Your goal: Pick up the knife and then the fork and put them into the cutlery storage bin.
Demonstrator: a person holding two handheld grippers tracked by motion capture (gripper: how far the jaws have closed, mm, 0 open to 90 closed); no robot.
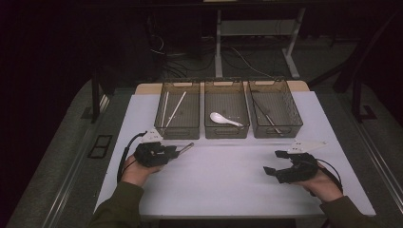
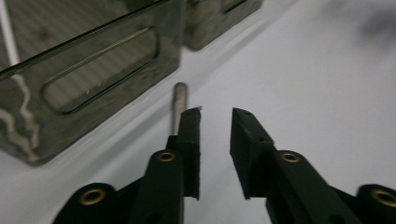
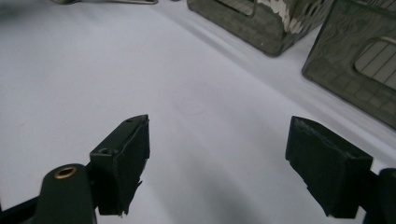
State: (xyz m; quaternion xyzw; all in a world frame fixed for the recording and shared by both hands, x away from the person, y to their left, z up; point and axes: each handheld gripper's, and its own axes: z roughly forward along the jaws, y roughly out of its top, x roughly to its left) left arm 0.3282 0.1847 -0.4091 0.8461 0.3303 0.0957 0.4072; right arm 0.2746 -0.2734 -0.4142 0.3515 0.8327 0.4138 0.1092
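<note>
Three bins (image 1: 227,116) up high, left tongs (image 2: 215,122) beside metal rod (image 2: 178,105)

My table (image 1: 228,190) carries a white sheet over its top; a strip of bare wood shows at the far edge behind the bins. Three smoky see-through bins stand directly on the sheet in a row along the far half, just beside one another: left bin (image 1: 178,129), middle bin (image 1: 226,129), right bin (image 1: 278,127). A thin metal rod (image 1: 185,147) lies on the sheet just in front of the left bin's near wall; in my left gripper view the rod (image 2: 177,105) runs alongside that wall (image 2: 88,88), not touching it.
</note>
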